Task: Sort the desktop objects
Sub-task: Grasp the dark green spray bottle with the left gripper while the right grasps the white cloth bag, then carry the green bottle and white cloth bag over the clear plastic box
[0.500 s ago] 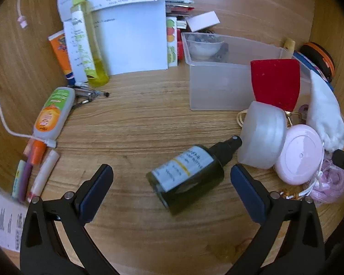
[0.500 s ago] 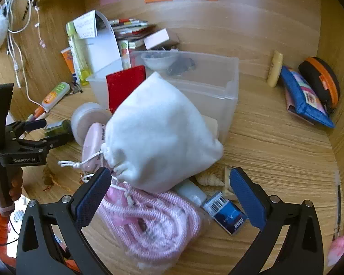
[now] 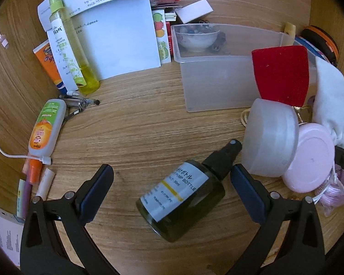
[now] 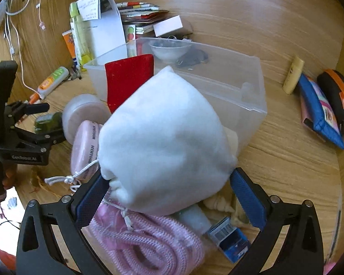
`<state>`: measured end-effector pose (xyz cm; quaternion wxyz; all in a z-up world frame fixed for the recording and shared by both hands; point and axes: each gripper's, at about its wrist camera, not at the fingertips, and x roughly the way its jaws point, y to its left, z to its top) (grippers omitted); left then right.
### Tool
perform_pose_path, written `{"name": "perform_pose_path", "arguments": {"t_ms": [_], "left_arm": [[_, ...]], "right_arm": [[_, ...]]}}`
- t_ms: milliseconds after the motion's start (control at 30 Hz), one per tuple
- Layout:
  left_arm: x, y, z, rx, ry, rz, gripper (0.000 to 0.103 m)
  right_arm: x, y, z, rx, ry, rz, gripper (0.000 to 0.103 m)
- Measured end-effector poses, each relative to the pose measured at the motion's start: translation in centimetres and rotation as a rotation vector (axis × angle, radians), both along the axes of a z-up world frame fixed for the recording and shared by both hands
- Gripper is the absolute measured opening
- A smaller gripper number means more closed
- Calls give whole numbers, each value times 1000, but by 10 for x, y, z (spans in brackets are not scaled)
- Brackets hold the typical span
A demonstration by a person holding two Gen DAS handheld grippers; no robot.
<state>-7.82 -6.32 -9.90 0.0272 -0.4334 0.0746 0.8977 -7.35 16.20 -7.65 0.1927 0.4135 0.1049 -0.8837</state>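
The left gripper [image 3: 172, 183] is spread around the bottle [image 3: 181, 199], lying nozzle toward 1 o'clock. The right gripper [image 4: 169, 190] is spread around the pouch [image 4: 165, 142]. Jaws should be squared across the bottle's body before being closed.

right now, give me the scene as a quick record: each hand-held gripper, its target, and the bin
left hand-held gripper: open, fingers either side of the dark green pump bottle
pump bottle: lying on its side on the wooden desk, nozzle by the frosted jar
right hand-held gripper: open, straddling the white drawstring pouch
pouch: resting on pink rope
clear plastic bin: holds a small white bowl
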Motion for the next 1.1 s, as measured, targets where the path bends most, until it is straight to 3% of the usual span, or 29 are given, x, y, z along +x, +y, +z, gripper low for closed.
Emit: {"name": "perform_pose_path", "arguments": {"t_ms": [67, 167, 267, 333, 567, 800, 1100], "left_arm": [[-1, -1, 2, 5, 2, -4, 93], [-4, -2, 2, 19, -14, -9, 79], [-4, -3, 5, 27, -13, -8, 75], [-4, -5, 7, 30, -9, -5, 69], [1, -9, 7, 62, -4, 16, 43], [11, -15, 14, 87, 36, 53, 41], [25, -18, 53, 147, 149, 76, 41]], "right_arm": [[2, -1, 0, 18, 14, 0, 101], [4, 2, 1, 27, 32, -3, 90], [6, 6, 2, 16, 36, -1, 84], [8, 6, 3, -10, 24, 25, 63], [13, 10, 5, -50, 30, 34, 54], [21, 16, 20, -101, 66, 34, 52], [27, 25, 47, -122, 141, 28, 52]]}}
